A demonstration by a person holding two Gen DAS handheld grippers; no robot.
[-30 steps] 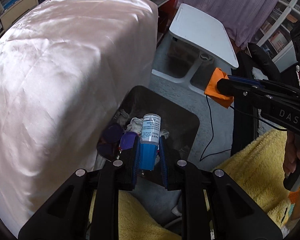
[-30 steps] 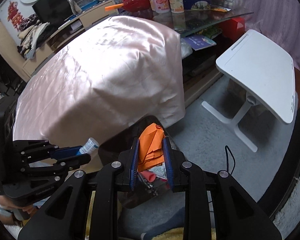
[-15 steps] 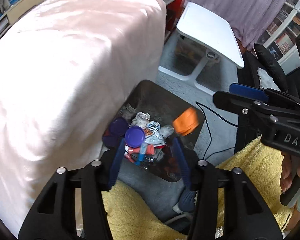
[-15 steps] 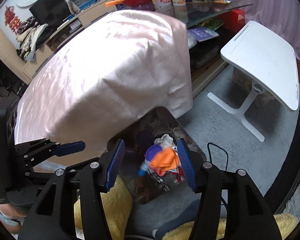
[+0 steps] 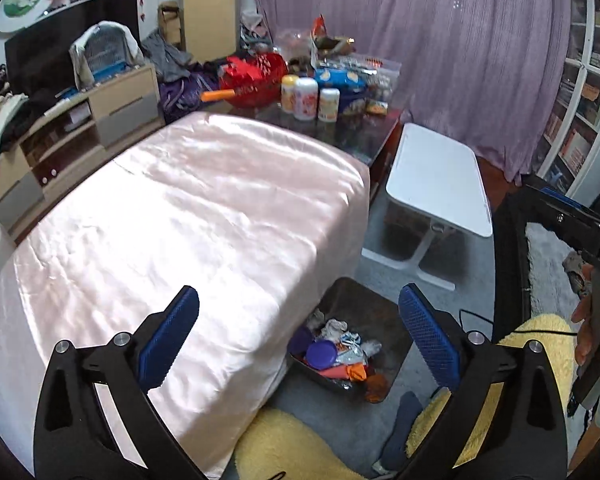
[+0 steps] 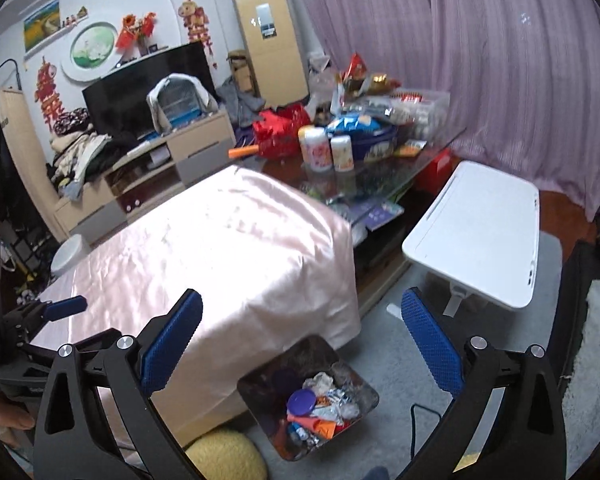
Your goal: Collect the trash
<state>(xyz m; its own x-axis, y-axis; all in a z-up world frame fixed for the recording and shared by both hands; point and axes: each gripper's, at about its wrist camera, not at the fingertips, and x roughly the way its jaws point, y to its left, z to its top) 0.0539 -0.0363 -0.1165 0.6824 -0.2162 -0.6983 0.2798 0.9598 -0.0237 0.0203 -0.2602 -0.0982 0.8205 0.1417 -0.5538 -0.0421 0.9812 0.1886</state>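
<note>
A dark square trash bin (image 5: pixel 370 300) stands on the grey carpet beside the pink-covered table. It holds a purple lid (image 5: pixel 321 354), crumpled wrappers and an orange scrap (image 5: pixel 356 372). My left gripper (image 5: pixel 300 338) hangs high above the bin, its jaws opening wide with nothing between them. My right gripper (image 6: pixel 300 342) is also raised above the bin (image 6: pixel 260 380), its jaws opening and empty. The orange scrap (image 6: pixel 321 426) lies near the purple lid (image 6: pixel 302 402). Each gripper shows in the other's view: the right gripper (image 5: pixel 560 216) at the right edge, the left gripper (image 6: pixel 62 306) at the left edge.
A table under pink satin cloth (image 5: pixel 180 220) fills the left and middle. A white folding table (image 5: pixel 436 184) stands to the right, and a glass table with jars and snack bags (image 5: pixel 340 120) behind. Yellow fluffy cushions (image 5: pixel 292 444) lie near the bin. A black cable (image 6: pixel 414 414) crosses the carpet.
Both grippers opened and rose away from the bin. The blue-capped bottle dropped from the left gripper and the orange scrap from the right gripper, both into the bin.
</note>
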